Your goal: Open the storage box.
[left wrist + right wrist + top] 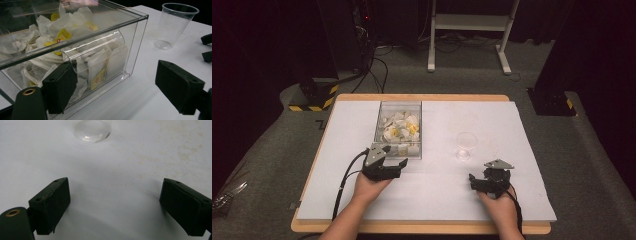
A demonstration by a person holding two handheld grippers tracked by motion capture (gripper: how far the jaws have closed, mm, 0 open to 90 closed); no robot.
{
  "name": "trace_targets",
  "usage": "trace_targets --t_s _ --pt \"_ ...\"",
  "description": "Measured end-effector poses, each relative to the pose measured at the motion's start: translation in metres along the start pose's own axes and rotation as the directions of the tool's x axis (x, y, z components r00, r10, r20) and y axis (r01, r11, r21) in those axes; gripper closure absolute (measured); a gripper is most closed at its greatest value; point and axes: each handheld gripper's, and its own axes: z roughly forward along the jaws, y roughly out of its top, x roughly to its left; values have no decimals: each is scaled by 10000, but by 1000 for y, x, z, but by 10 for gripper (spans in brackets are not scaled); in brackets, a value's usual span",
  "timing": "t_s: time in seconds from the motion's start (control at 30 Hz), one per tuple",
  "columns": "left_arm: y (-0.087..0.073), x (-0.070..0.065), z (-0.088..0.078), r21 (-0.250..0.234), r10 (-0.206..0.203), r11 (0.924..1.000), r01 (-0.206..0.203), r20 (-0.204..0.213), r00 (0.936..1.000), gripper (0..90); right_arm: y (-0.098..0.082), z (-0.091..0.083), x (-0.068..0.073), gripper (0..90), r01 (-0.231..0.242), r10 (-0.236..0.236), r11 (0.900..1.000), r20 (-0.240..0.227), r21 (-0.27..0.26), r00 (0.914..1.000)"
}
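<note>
A clear plastic box [399, 145] stands on the white table top [362, 125] and holds several white tea bags [401, 127] with yellow tags. My left gripper [394, 155] sits at the box's near end with its jaws wide apart. In the left gripper view the gripper [117, 75] is open: one jaw stands in front of the box wall [135, 37] and the other over bare table, with the tea bags [62, 35] behind the wall. A clear plastic cup [466, 145] stands upright to the right. My right gripper [483, 177] rests open just short of it, the cup's base [92, 130] ahead of the gripper [112, 192].
The white top lies on a wooden table [422, 227] over grey carpet. The cup [175, 25] is apart from the box, with bare table between them. The other gripper's black jaw tips [206, 47] show at the right edge. A white desk frame [472, 30] stands far behind.
</note>
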Motion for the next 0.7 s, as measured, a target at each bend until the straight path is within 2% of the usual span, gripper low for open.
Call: trace_targets --t_s 0.7 --pt "-8 -13 -15 -62 115 9999 -115 -10 9999 186 0 0 0 98 10 -10 10000 17 -14 10000"
